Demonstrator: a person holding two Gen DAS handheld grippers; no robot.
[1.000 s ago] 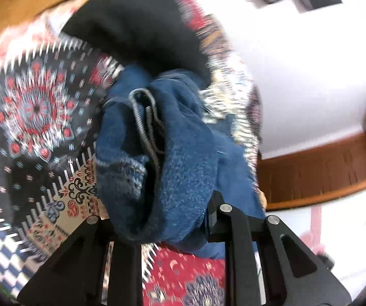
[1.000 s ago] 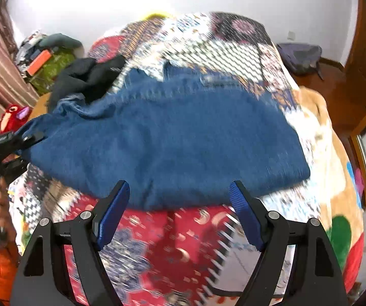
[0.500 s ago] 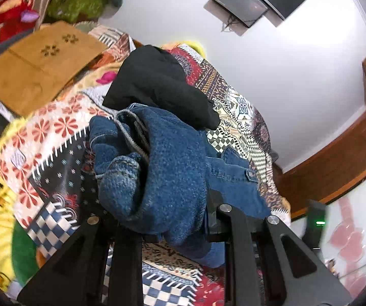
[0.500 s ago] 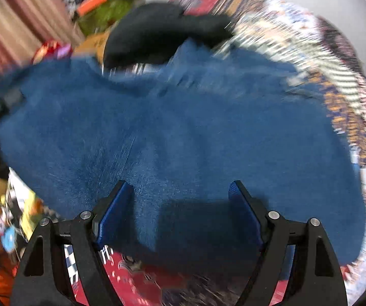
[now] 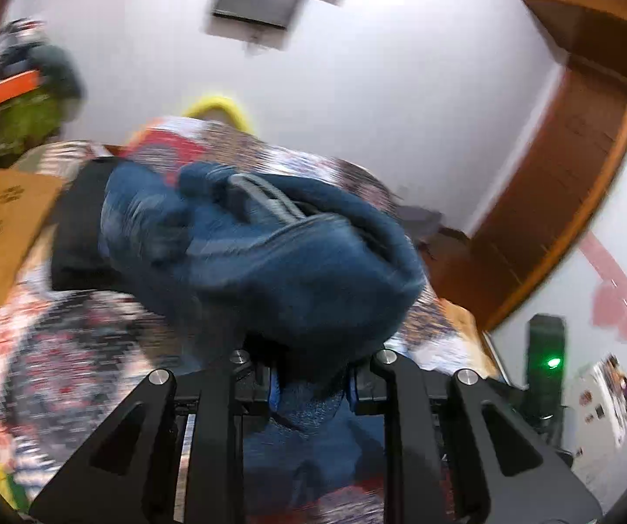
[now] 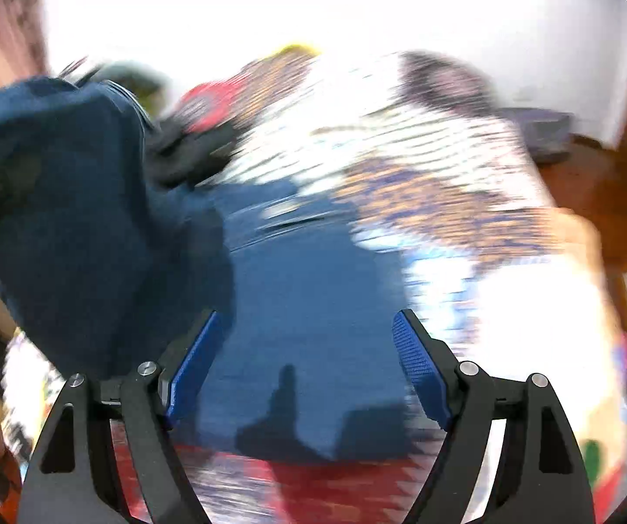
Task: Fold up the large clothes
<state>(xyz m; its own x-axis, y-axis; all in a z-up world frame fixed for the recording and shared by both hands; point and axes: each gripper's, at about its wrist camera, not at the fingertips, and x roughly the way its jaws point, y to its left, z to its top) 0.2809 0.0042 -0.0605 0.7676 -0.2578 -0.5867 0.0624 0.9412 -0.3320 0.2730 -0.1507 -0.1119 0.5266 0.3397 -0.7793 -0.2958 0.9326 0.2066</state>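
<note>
One end of the jeans (image 5: 270,270) has swung up, pinched in the left gripper (image 5: 311,386); right gripper (image 6: 309,367) spread empty, fold underway

Blue denim garment (image 5: 296,270) over a red-and-white patterned bedspread (image 6: 422,183).

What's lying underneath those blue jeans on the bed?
Under the blue jeans lies a patchwork bedspread, red-patterned along the near edge. A black garment sits behind the bunch that the left gripper has lifted. Whatever lies beneath the jeans' middle is covered.
</note>
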